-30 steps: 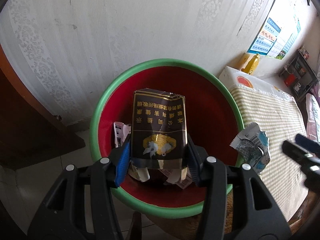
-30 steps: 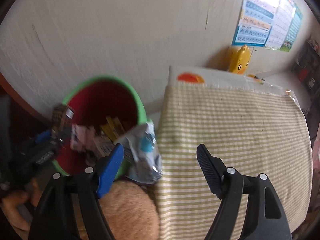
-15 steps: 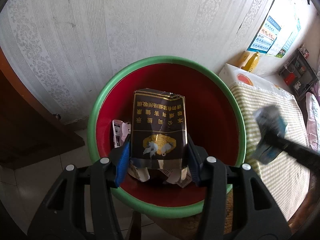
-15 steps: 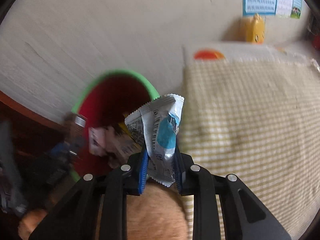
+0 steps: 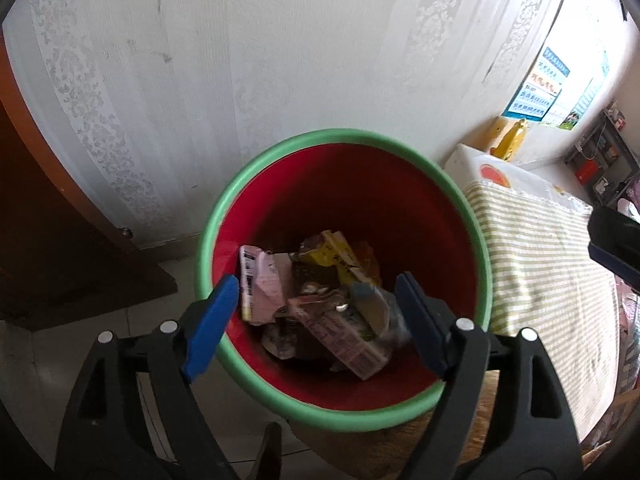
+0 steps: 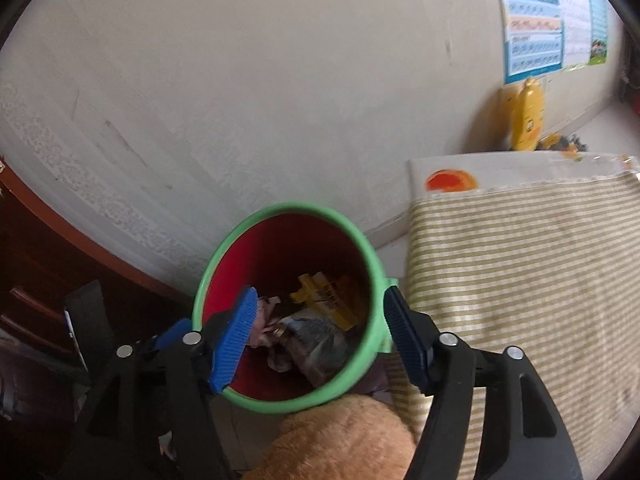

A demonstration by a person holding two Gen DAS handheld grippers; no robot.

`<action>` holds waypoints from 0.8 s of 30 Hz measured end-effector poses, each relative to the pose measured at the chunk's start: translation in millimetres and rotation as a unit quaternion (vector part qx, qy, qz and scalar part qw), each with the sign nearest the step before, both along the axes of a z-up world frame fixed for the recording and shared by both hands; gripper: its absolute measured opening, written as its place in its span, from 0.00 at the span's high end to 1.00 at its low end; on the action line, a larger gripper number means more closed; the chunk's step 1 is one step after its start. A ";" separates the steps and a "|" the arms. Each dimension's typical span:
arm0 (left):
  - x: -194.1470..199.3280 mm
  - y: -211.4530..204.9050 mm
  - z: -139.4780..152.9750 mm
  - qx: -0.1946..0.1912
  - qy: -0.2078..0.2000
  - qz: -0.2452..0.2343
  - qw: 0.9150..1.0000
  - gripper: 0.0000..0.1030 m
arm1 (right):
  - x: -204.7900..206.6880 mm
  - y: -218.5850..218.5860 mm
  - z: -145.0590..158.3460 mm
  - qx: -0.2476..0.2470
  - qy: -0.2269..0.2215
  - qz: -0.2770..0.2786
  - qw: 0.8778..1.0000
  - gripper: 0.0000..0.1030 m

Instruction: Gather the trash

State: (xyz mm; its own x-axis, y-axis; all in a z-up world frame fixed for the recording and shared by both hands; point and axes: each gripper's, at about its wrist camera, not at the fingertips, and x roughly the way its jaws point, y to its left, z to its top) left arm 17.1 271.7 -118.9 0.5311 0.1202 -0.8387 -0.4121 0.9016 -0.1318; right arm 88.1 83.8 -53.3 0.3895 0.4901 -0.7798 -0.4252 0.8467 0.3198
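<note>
A red trash bin with a green rim (image 5: 280, 152) stands on the floor by the wall; it also shows in the right wrist view (image 6: 224, 240). Inside lie several wrappers: a pink packet (image 5: 264, 288), a yellow wrapper (image 5: 340, 252) and a silvery blue wrapper (image 5: 372, 308). My left gripper (image 5: 316, 316) is open and empty above the bin's near rim. My right gripper (image 6: 320, 332) is open and empty over the bin, and its finger shows at the right edge of the left wrist view (image 5: 616, 240).
A table with a green-striped cloth (image 6: 520, 272) stands right of the bin. A yellow bottle (image 6: 528, 116) stands by the wall behind it. Dark wooden furniture (image 5: 48, 240) is to the left. An orange furry thing (image 6: 340, 440) sits below the bin.
My left gripper opened and let go of the dark cigarette pack. My right gripper took the silvery wrapper, carried it over the bin and opened. The wrapper now lies in the bin.
</note>
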 end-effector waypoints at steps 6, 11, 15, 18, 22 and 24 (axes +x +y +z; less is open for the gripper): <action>-0.6 -53.2 33.2 -0.003 -0.062 -0.066 0.996 0.15 | -22.1 -65.9 25.6 -0.023 -0.066 -0.055 0.996 0.24; 1.0 -109.1 66.2 0.008 -0.124 -0.133 0.983 0.05 | -47.6 -136.1 35.0 -0.056 -0.151 -0.125 0.979 0.11; -2.5 -154.8 91.6 0.020 -0.180 -0.169 0.969 0.05 | -76.8 -198.4 44.9 -0.046 -0.257 -0.177 0.949 0.07; -6.5 -183.2 103.8 0.034 -0.219 -0.175 0.959 0.05 | -85.7 -232.2 47.9 -0.035 -0.299 -0.195 0.934 0.07; -6.5 -219.3 116.5 0.045 -0.255 -0.187 0.948 0.05 | -90.3 -273.6 30.5 -0.042 -0.296 -0.238 0.924 0.07; -4.2 -239.4 125.0 0.046 -0.268 -0.207 0.940 0.05 | -93.5 -288.6 15.6 -0.058 -0.295 -0.261 0.917 0.07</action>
State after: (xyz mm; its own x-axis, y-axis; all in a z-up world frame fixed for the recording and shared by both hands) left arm 12.8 32.3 6.1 0.8919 -0.1307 -0.4329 0.0800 0.9878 -0.1335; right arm -5.4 -204.8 -37.6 0.9186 0.0442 -0.3927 -0.0227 0.9980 0.0594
